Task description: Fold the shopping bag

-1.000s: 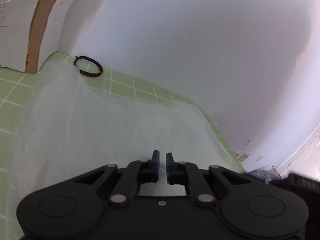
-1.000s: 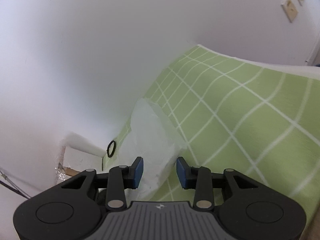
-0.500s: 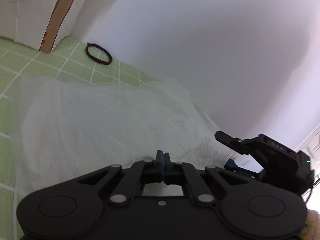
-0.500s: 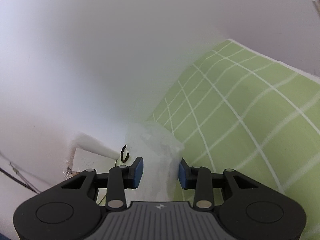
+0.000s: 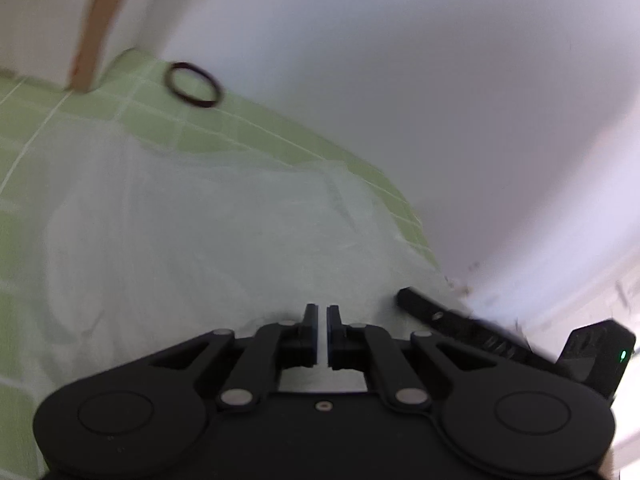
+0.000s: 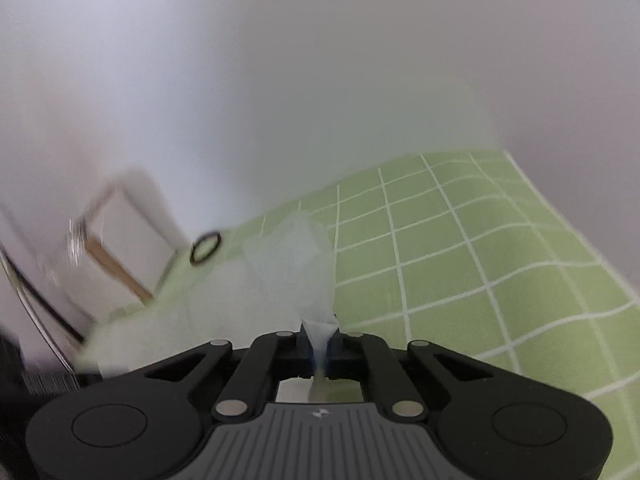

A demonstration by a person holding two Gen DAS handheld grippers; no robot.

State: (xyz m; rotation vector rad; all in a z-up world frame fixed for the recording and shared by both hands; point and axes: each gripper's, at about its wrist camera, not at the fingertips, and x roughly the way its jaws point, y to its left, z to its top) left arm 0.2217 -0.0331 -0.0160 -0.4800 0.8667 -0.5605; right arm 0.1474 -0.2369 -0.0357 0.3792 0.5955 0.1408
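Pinching a gathered corner of the shopping bag [image 6: 296, 264], the right gripper [image 6: 320, 354] has just closed its jaws, and the thin film squeezes up between them into a narrow twist low in the right wrist view. The left gripper [image 5: 322, 334] has its jaws drawn nearly together on the bag's near edge; whether film lies in the slit is hard to tell. The bag is translucent white, wrinkled, spread across the green checked cloth [image 6: 500, 264] covering the bench. Beyond it lies a dark ring [image 5: 193, 85], near a white box [image 6: 132, 236] cut off at upper left. Both views are blurred.
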